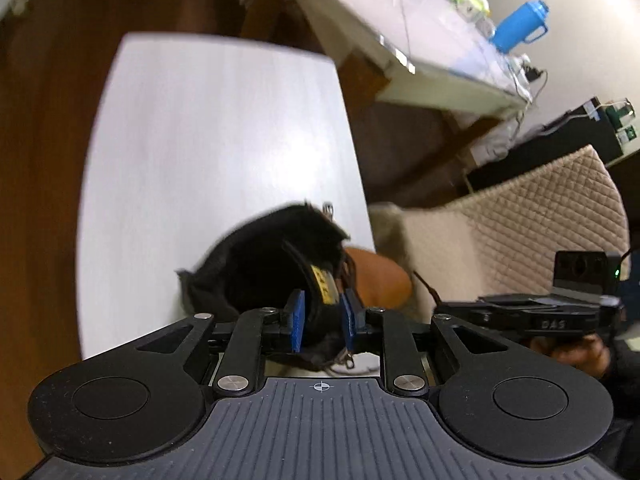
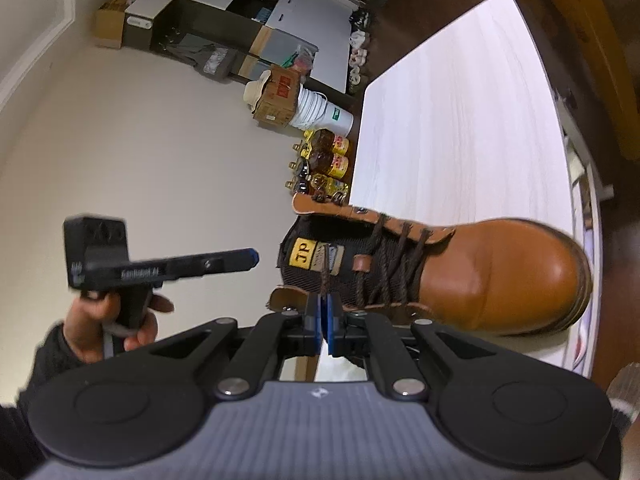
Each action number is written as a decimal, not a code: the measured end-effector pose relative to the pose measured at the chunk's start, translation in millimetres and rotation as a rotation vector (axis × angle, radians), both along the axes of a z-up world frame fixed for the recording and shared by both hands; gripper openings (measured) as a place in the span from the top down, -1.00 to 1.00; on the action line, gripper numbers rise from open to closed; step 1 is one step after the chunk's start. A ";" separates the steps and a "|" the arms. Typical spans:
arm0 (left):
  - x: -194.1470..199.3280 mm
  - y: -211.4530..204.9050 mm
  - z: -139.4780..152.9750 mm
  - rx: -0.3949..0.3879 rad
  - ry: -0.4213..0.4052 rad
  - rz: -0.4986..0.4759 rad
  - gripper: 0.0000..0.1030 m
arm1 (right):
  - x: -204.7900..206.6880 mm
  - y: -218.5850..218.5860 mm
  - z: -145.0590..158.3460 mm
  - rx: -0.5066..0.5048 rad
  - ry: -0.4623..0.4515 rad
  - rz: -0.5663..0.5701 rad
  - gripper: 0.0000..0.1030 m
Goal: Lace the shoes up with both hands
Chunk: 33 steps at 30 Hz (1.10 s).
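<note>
While my right fingers (image 2: 324, 312) pinch the lace (image 2: 325, 272) taut, my left fingers (image 1: 322, 322) gape empty beside the boot (image 2: 460, 276), toe pointing away

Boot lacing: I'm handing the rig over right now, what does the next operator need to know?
Right gripper: jaws shut on the dark lace, pulled up from the boot.
Left gripper: jaws open, nothing held, over the boot's collar.
Boot stands at the white table edge.
Done: lower eyelets crossed.
Left: upper hooks unlaced, no knot.
</note>
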State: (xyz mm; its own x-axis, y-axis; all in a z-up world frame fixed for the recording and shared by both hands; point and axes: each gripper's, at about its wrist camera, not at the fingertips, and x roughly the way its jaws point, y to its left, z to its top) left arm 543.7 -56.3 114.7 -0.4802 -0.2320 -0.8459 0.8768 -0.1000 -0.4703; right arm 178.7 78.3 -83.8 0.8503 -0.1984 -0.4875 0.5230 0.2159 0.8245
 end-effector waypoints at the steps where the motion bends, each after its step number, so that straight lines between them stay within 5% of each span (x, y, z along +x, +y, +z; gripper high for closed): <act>1: 0.4 -3.5 -5.4 0.018 0.010 -0.011 0.59 | 1.2 1.0 -0.7 -0.004 0.006 -0.002 0.92; 17: -4.7 -54.6 -70.1 0.150 0.207 -0.310 0.62 | 40.7 34.6 -1.3 -0.078 0.165 -0.176 0.92; 19: -5.0 -56.0 -72.1 0.138 0.222 -0.323 0.74 | 47.5 36.2 -3.2 -0.067 0.163 -0.174 0.92; 33: 5.9 -53.3 -79.8 0.141 0.309 -0.259 0.74 | 57.4 35.5 -15.1 -0.003 0.205 -0.140 0.92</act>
State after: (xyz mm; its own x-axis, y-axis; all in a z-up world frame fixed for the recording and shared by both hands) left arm 549.6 -109.6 34.9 -0.7431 0.0371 -0.6682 0.6471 -0.2146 -0.7316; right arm 236.2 113.8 -98.8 0.6974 -0.3092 -0.6466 0.7047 0.1314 0.6972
